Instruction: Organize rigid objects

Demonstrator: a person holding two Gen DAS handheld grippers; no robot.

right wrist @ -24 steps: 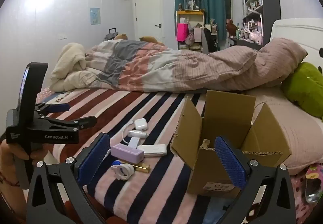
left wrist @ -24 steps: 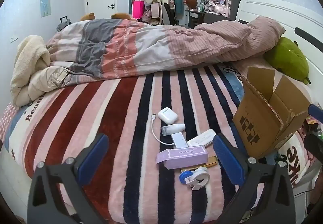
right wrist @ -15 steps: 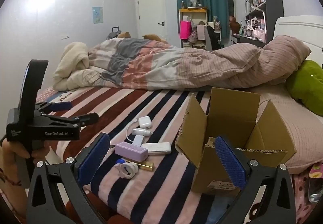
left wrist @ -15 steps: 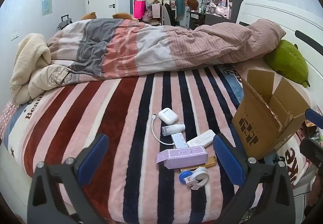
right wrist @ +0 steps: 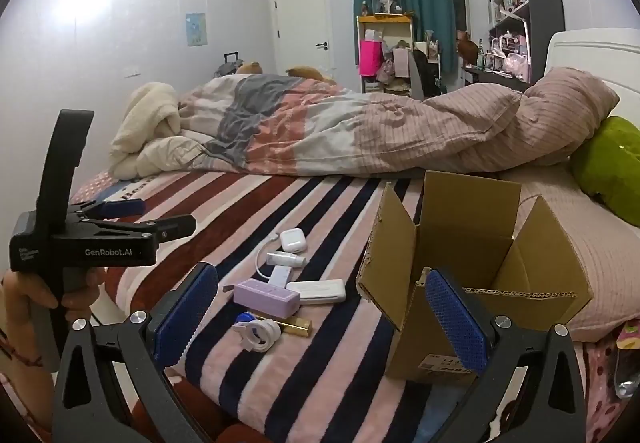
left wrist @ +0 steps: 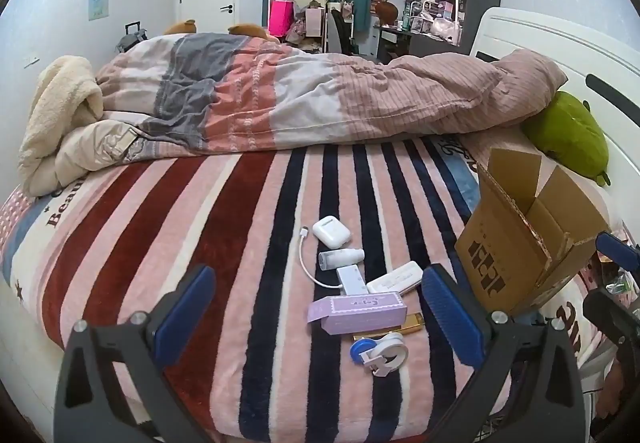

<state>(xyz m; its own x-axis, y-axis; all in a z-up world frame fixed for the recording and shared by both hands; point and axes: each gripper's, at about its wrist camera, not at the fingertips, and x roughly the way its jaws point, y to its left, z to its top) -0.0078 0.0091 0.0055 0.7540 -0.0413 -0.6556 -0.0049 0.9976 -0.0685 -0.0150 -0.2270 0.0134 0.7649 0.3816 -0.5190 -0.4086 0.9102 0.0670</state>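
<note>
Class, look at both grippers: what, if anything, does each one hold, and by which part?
Nothing is held. The left gripper and the right gripper are both open and empty above the striped blanket.

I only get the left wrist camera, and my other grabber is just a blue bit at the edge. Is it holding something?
Observer: No. The right gripper is open wide, with nothing between its pads.
Child: Is there anything inside the cardboard box?
Observer: The right wrist view faces its opening. The flaps stand open and the inner back wall is bare, but the front wall hides the bottom, so I cannot tell.
Child: Who is holding my grabber?
Observer: A hand is wrapped around the handle of the left gripper at the left edge of the right wrist view. Its jaws are apart too.
</note>
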